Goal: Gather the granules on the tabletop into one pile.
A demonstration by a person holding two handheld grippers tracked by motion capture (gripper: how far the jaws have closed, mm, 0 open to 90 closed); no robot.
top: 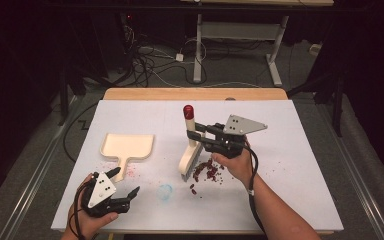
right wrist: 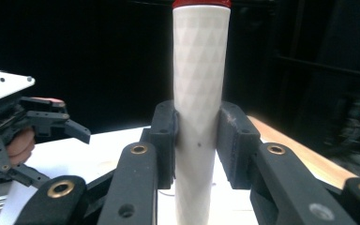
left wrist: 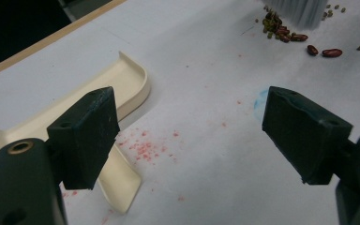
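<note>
My right gripper (top: 196,135) has its jaws closed on the brush (top: 189,150) handle, a stiff, light, smooth tube; it stands upright on the table (top: 280,200), bristles beside the beans (top: 207,171). I grip mid-handle. My left gripper (top: 126,184) is wide open, holding nothing, near the dustpan (top: 127,146).

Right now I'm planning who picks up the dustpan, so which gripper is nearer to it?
Left. The left gripper hovers open just below the dustpan, by its handle. The right gripper is off to the dustpan's right, shut on the brush handle above the beans.
</note>
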